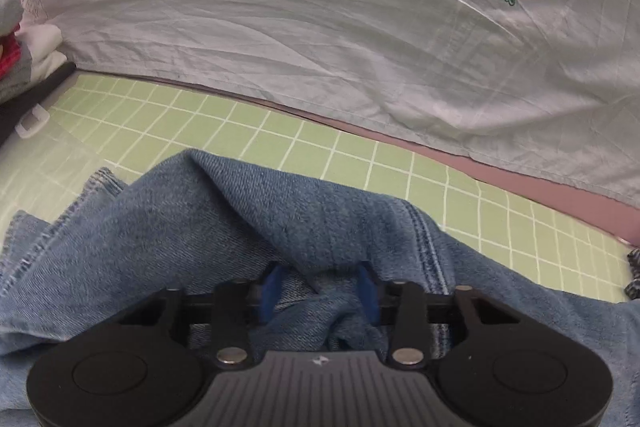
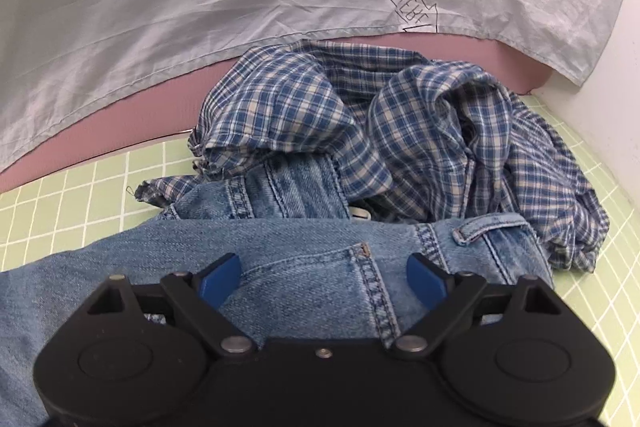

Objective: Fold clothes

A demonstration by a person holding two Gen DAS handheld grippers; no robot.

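Note:
Blue denim jeans (image 1: pixel 248 219) lie on the green gridded mat (image 1: pixel 280 131). My left gripper (image 1: pixel 320 287) has its blue pads (image 1: pixel 270 285) partly closed around a bunched fold of the denim. In the right wrist view the jeans' waistband end (image 2: pixel 304 267) with pocket and belt loop lies under my right gripper (image 2: pixel 324 279), whose blue pads (image 2: pixel 220 279) stand wide apart over the fabric. A crumpled blue plaid shirt (image 2: pixel 400 123) lies just beyond the jeans, partly on them.
A pale grey sheet (image 1: pixel 320 27) with carrot and circle prints hangs behind the mat over a pink surface (image 2: pixel 120 131). Folded clothes (image 1: pixel 24 47) are stacked at far left. A white wall (image 2: pixel 600 67) bounds the right side.

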